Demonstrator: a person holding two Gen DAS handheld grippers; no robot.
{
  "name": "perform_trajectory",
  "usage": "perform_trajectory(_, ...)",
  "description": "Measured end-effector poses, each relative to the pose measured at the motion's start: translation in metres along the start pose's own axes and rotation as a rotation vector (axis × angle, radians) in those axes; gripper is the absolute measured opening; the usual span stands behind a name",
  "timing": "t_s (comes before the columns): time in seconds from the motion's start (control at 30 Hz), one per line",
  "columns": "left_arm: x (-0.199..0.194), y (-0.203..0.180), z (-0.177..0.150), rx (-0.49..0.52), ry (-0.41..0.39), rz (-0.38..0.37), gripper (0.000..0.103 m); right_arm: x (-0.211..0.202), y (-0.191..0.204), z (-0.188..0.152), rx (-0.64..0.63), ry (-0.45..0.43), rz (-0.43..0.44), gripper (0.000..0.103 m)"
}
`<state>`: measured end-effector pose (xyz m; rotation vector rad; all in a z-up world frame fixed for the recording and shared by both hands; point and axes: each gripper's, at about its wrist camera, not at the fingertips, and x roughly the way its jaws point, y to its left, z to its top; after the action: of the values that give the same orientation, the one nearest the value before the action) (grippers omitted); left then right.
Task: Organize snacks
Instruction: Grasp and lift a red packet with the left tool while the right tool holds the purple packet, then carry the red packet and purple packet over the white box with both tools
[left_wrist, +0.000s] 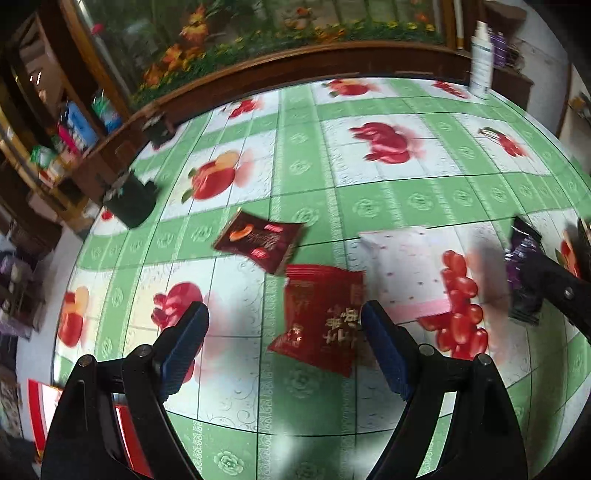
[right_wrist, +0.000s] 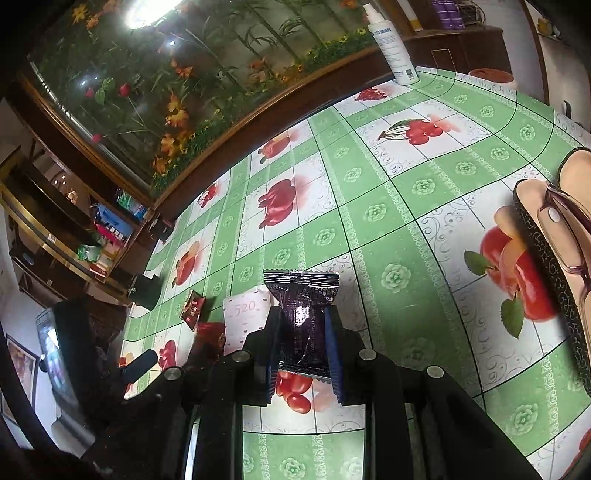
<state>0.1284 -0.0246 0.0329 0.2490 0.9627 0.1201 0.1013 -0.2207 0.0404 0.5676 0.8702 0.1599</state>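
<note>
My left gripper (left_wrist: 284, 321) is open above the table, its jaws wide on either side of a red snack packet (left_wrist: 319, 317). A dark brown packet (left_wrist: 258, 242) lies just beyond it, and a white-pink packet (left_wrist: 404, 269) to its right. My right gripper (right_wrist: 301, 317) is shut on a dark purple snack packet (right_wrist: 301, 314) and holds it above the table; the purple packet also shows at the right of the left wrist view (left_wrist: 524, 273). The right wrist view shows the white packet (right_wrist: 245, 317), the brown packet (right_wrist: 192, 308) and the red packet (right_wrist: 210, 334) at lower left.
The table wears a green and white fruit-print cloth (left_wrist: 369, 206). A white spray bottle (right_wrist: 391, 44) stands at the far edge. A woven tray with glasses (right_wrist: 554, 251) sits at the right. A dark box (left_wrist: 131, 201) sits at the left edge, by a wooden shelf (left_wrist: 74, 136).
</note>
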Motion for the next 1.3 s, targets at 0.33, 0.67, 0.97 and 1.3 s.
perform_trajectory(0.33, 0.028, 0.019, 0.000, -0.087, 0.058, -0.117, 0.088, 0.002, -0.001, 0.001, 0.002, 0.003, -0.002, 0.023)
perform_trajectory(0.67, 0.018, 0.018, -0.009, -0.044, 0.003, -0.187, 0.040, 0.002, 0.000, 0.002, -0.001, -0.002, -0.008, 0.023)
perform_trajectory(0.97, -0.027, 0.043, -0.043, -0.061, -0.076, -0.217, 0.039, 0.001, 0.012, -0.004, -0.044, 0.004, 0.037, 0.023)
perform_trajectory(1.3, -0.121, 0.108, -0.108, -0.066, -0.287, -0.083, 0.040, 0.008, 0.049, -0.030, -0.162, 0.054, 0.164, 0.023)
